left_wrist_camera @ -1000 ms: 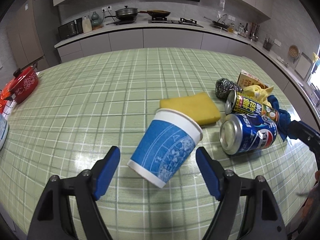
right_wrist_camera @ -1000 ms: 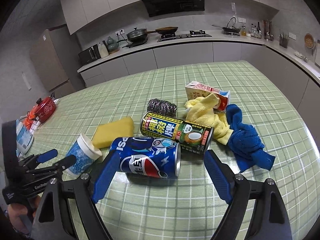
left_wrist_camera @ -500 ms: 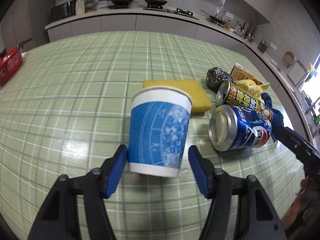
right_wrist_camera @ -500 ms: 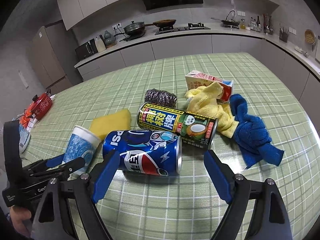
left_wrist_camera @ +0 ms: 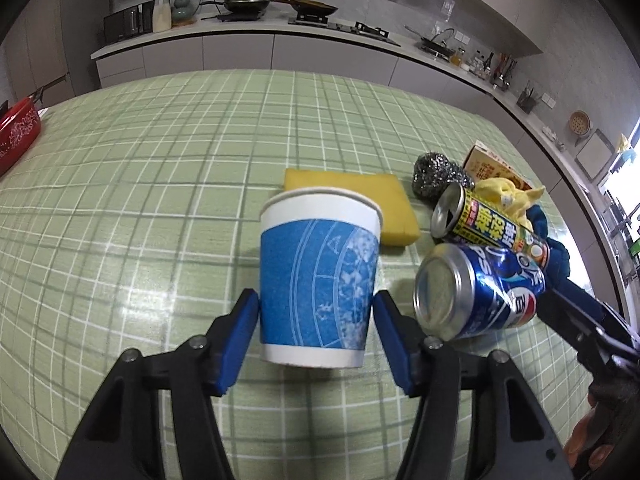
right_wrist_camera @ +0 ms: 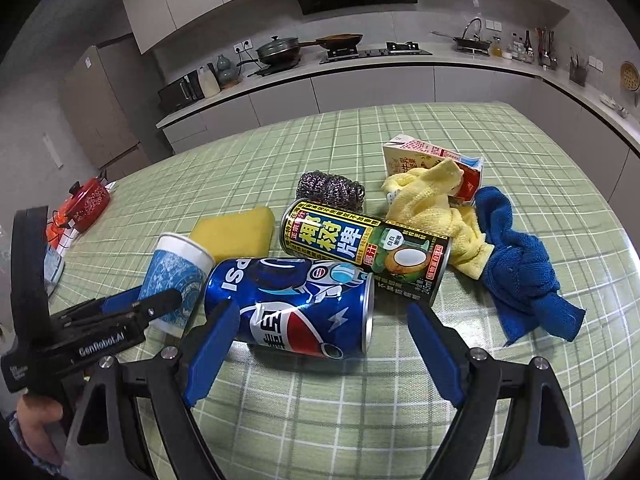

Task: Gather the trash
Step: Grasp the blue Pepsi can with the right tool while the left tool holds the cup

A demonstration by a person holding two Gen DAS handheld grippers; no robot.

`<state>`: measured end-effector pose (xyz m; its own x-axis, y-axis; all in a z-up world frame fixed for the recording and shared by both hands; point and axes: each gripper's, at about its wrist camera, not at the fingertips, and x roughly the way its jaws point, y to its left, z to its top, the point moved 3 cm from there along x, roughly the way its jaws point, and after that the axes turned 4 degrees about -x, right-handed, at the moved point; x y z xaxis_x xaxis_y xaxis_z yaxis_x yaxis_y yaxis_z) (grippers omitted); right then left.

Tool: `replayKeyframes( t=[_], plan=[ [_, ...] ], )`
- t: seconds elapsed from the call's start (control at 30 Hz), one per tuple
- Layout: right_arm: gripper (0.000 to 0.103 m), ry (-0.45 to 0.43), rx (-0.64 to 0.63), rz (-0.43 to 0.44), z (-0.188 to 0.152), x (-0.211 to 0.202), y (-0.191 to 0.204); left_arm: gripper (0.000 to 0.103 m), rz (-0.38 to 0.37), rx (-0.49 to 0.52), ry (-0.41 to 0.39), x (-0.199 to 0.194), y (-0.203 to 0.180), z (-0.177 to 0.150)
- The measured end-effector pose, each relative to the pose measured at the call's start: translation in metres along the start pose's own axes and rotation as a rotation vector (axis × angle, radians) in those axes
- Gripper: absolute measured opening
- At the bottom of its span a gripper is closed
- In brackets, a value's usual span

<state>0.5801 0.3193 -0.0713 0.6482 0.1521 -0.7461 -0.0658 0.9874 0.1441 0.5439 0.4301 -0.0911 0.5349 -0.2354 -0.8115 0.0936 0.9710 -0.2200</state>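
Both pads against paper cup

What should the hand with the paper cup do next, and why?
Probably lift the blue paper cup straight up. The left gripper has its blue pads against both sides of the cup near its base, so it looks gripped, and the Pepsi can lying close beside it could be knocked by a sideways move.
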Motion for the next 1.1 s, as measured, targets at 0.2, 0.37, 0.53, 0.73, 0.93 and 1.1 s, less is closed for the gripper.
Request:
replayKeyframes(
  t=[0.2,0.37,0.53,0.73,0.93,1.1],
  plan=[
    [0.088,0.011,0.008,0.025,-0.001,0.004,-0.004,0.056,-0.019,-0.027,-0.019,-0.004,0.003,-0.005],
    [0.088,0.037,0.009,0.069,-0.004,0.010,-0.001,0.056,-0.008,-0.049,-0.026,-0.013,0.008,-0.012],
    [0.088,0.060,-0.005,0.118,-0.015,0.011,0.009,0.056,0.014,-0.065,-0.037,-0.021,0.015,-0.019],
    [0.088,0.073,-0.067,0.170,-0.026,0.004,0.031,0.056,0.026,-0.088,-0.047,-0.030,0.021,-0.030],
    [0.088,0.096,-0.142,0.255,-0.039,-0.002,0.060,0.056,0.035,-0.117,-0.050,-0.039,0.027,-0.042],
    [0.088,0.049,-0.202,0.193,-0.038,-0.017,0.062,0.056,0.030,-0.142,-0.054,-0.043,0.029,-0.048]
  ],
)
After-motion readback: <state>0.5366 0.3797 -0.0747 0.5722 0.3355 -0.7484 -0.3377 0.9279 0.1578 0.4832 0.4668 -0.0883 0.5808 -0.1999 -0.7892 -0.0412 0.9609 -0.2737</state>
